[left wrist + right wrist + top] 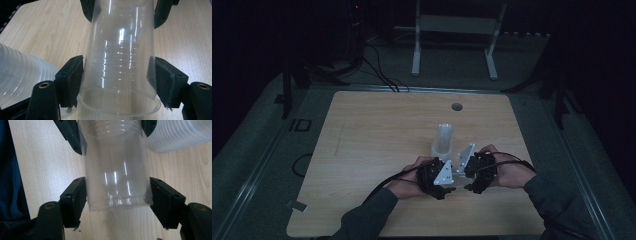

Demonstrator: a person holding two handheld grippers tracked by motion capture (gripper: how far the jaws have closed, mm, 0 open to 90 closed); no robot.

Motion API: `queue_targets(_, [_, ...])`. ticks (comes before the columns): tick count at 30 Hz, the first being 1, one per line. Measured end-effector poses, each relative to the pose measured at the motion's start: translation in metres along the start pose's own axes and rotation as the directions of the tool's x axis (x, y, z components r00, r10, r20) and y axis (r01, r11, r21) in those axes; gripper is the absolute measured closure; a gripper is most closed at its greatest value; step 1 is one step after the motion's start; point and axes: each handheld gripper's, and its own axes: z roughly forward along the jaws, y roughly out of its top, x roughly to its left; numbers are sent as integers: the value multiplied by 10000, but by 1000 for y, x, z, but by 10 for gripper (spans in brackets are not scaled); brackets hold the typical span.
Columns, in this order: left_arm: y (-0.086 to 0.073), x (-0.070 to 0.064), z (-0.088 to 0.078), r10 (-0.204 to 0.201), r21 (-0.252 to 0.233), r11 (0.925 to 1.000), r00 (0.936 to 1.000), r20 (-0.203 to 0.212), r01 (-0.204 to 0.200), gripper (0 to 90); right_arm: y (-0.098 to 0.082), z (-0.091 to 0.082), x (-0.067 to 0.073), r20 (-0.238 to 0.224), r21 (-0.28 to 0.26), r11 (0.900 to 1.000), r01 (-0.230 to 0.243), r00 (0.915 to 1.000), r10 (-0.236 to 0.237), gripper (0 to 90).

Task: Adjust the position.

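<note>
At the near middle of the table (362, 130), the two hands meet, each holding a gripper. The left gripper (435, 178) and the right gripper (476, 175) face each other, close together, their grey plates almost touching.

In the left gripper view, the left gripper (119, 77) is clamped on a clear cup (121, 62): both pads press the cup's ribbed wall near its open rim, which points at the camera. Farther along the cup, the other gripper's two black jaws flank its far end.

In the right gripper view, the right gripper (117, 195) is clamped on the same cup (115, 172) near its closed base, pads tight against both sides. Beyond, the left gripper's jaws sit at the rim end. So the cup lies held between the two grippers, above the wood.

Just behind the grippers stands a stack (443, 141) of clear cups, upright on the table. It appears beside the held cup at the left in the left gripper view (20, 72) and at the upper right in the right gripper view (180, 135).

Farther back, a round hole (456, 106) sits in the tabletop. Past the far edge, a white frame (457, 30) stands on the floor, with cables (377, 70) to its left.
</note>
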Motion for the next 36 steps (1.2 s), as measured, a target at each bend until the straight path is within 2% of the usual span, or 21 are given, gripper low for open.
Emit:
queue_targets(6, [2,-1,-1,-21,-202,9998,10000,72,22,301,1,4,2,-141,165,9999,-1,9999,3,357])
queue_targets(11, [2,-1,-1,45,-151,9999,9999,103,-44,299,0,4,2,-284,190,9998,-42,9996,48,399])
queue_targets(16, [3,-2,-1,-54,-175,9998,9999,127,56,272,-2,4,2,-279,99,9999,-77,9996,80,410])
queue_targets(23, [3,-1,-3,-507,-483,9975,9982,320,522,208,-6,4,2,-270,-152,9996,-237,9994,232,410])
queue_targets(25, [3,0,-4,-491,-516,9974,9982,349,509,203,-7,4,2,-262,-156,9995,-288,9993,284,410])
queue_targets(30, [3,1,-6,-737,-809,9938,9965,382,766,202,-13,5,2,-274,-246,9980,-584,9980,577,410])
queue_targets(36, [3,2,-10,-891,-1076,9899,9955,312,919,207,-18,7,0,-188,-290,9971,-705,9974,699,411])
